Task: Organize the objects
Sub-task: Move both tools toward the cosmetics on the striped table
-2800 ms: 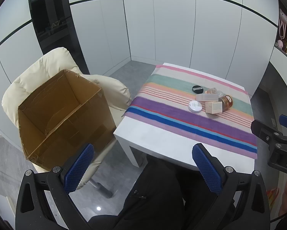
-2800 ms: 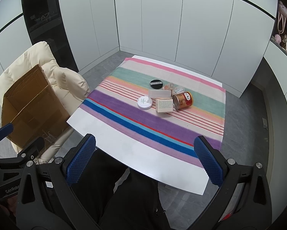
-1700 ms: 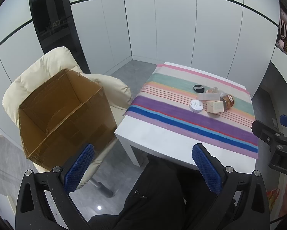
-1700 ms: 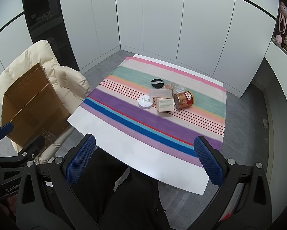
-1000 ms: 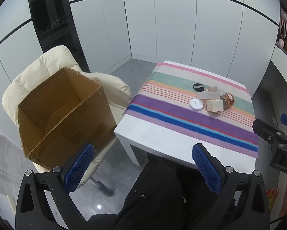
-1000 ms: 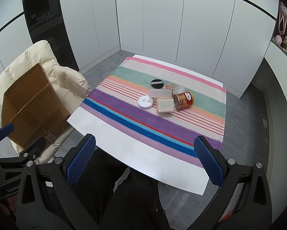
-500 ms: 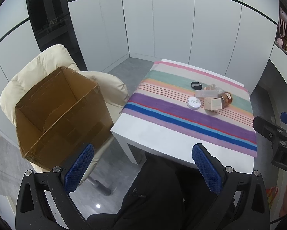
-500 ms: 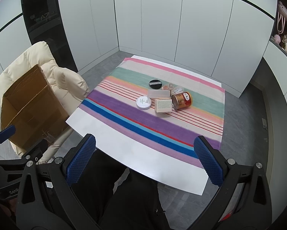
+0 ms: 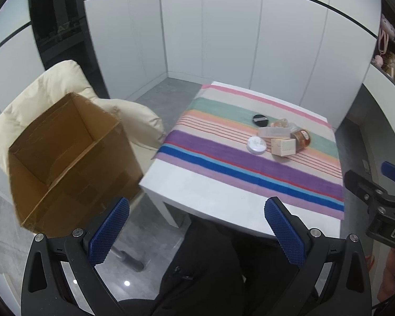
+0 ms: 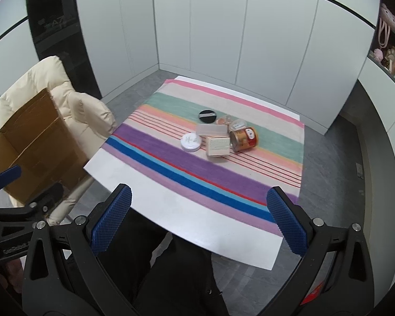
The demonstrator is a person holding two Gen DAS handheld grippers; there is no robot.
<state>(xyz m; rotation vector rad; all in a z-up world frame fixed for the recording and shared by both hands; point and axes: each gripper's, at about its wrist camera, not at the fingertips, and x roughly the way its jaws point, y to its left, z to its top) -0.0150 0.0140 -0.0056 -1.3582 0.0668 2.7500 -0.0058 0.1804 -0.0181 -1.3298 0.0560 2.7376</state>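
Note:
A small cluster lies on the striped cloth: a white round jar [image 10: 190,142], a beige carton [image 10: 218,146], an orange can on its side [image 10: 243,138], a flat translucent case [image 10: 212,129], a black round compact [image 10: 206,115] and small wrapped packets [image 10: 230,121]. The left wrist view shows the same jar [image 9: 256,144], carton [image 9: 283,146] and can [image 9: 301,138]. An open cardboard box [image 9: 71,155] rests on a cream chair [image 9: 57,84]. My left gripper [image 9: 194,231] and right gripper [image 10: 198,223] hang open and empty over the table's near edge, far from the cluster.
The white table [image 10: 155,200] carries the striped cloth [image 10: 223,173]. A person's dark-clothed lap [image 10: 176,268] fills the space under both grippers. White cabinet walls [image 10: 223,39] surround the room, and shelves with small items [image 10: 389,52] stand at the right.
Both cameras have drifted slightly, so the table and box sit a little differently in the frames. The objects on the cloth have not moved and both grippers stay open.

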